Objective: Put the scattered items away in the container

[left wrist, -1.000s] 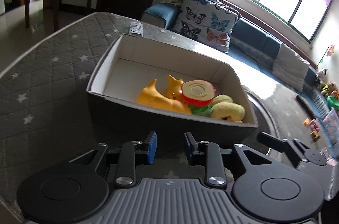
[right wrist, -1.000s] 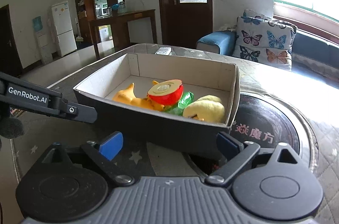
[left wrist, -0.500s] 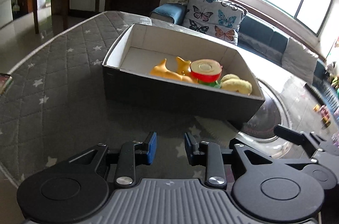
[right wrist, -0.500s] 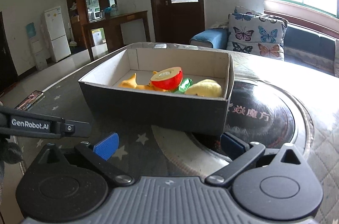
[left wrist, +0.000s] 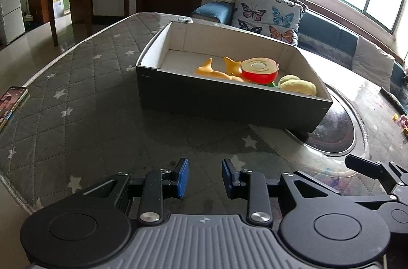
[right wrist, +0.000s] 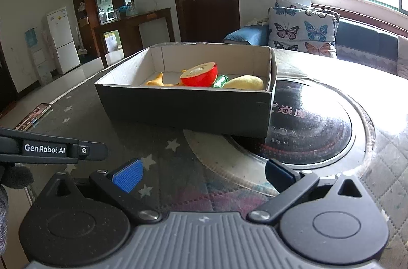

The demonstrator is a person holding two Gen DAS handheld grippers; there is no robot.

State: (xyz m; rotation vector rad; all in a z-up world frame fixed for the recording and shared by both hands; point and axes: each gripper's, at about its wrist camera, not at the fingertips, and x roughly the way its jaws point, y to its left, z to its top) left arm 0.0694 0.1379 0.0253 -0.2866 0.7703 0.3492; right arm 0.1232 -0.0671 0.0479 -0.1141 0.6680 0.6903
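Left gripper [left wrist: 202, 177]: my fingers stand a little apart with nothing between them, low over the quilted table cover [left wrist: 84, 101], short of the box.
Right gripper [right wrist: 204, 173]: spread wide, empty, also short of the box.
Container: the cardboard box [left wrist: 229, 101] sits mid-table, its right end overlapping the round dark hotplate [right wrist: 311, 131].
Contents: orange toy [left wrist: 211, 70], red apple half [left wrist: 258, 70], green wrapper [right wrist: 220, 81] and yellow plush [left wrist: 297, 86], all bunched at the right end.
Risk: I judge the job nearly done; a careless sweep of mine could nudge the box further across the hotplate, or knock the phone [left wrist: 11, 103] at the table's left edge.
Long axis: the box runs left to right across my left view, near-left corner closest to me.
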